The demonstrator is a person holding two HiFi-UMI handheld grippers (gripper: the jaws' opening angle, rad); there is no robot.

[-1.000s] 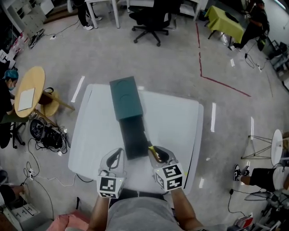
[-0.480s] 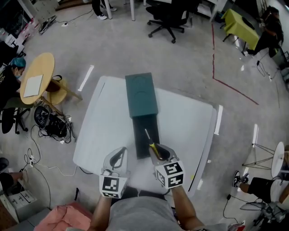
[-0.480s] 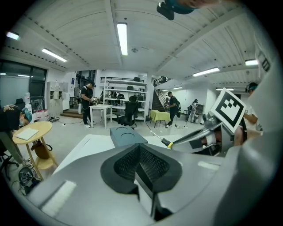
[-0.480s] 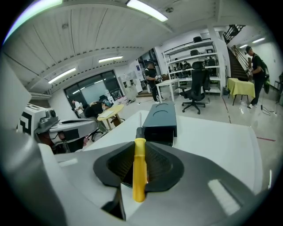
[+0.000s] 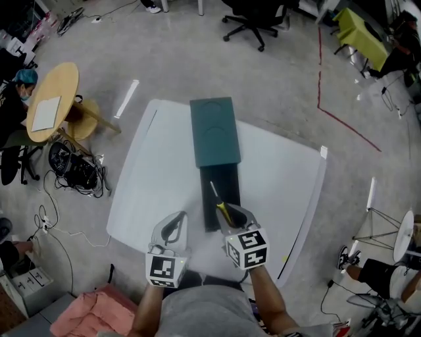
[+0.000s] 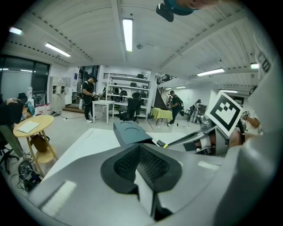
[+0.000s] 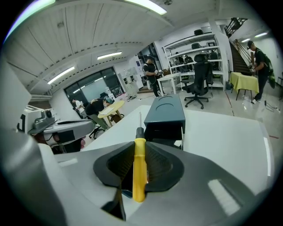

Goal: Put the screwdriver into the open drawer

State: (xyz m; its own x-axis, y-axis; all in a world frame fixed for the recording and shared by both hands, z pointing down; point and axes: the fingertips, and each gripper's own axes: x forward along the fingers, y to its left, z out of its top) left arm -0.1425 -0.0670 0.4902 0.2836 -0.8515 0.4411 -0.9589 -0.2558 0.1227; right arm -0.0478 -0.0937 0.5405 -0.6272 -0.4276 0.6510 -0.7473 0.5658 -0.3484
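A dark green cabinet stands on the white table, its dark drawer pulled out toward me. My right gripper is shut on the yellow-handled screwdriver, whose metal shaft points out over the drawer's near end. In the right gripper view the screwdriver stands clamped between the pads, aimed at the drawer. My left gripper hovers over the table just left of the drawer's front, its pads together with nothing between them. The left gripper view catches the screwdriver from the side.
A round wooden table with a person at it and a tangle of cables lie left of the white table. An office chair stands beyond it. Pink cloth lies by my left arm.
Both grippers have moved forward toward the drawer. The screwdriver's shaft, earlier beside the drawer's near right corner, now reaches over its open front end.
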